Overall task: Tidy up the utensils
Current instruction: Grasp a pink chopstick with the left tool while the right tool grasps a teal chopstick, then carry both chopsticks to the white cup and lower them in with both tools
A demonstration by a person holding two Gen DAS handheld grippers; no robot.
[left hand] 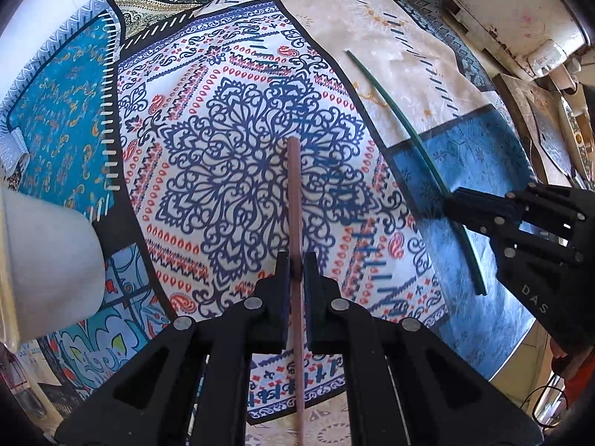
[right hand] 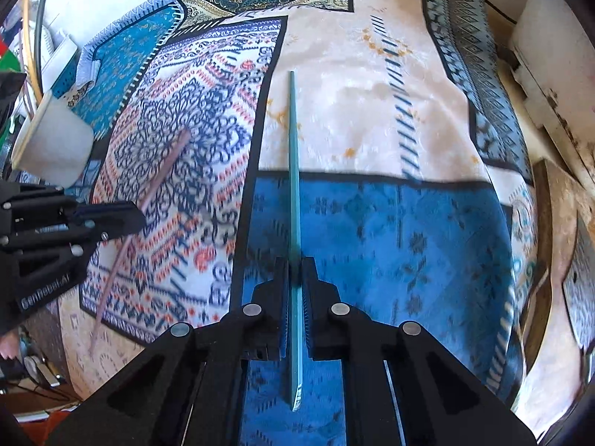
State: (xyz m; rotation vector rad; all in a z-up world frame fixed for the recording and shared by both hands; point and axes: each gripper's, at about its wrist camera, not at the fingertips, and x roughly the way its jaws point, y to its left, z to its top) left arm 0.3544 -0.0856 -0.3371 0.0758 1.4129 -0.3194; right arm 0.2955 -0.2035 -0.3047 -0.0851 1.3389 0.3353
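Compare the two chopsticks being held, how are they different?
The chopstick in the left tongs is pinkish brown; the one in the right tongs is teal green. The pink one lies nearer the white cup, the green one farther away. Both are thin, straight sticks clamped partway along, above the patterned cloth.

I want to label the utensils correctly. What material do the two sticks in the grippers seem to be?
Pink stick: probably plastic or painted wood, since it looks matte, evenly coloured and without visible grain. Green stick: likely plastic, smooth with a slight sheen and a flat-sided profile. The look alone cannot settle either.
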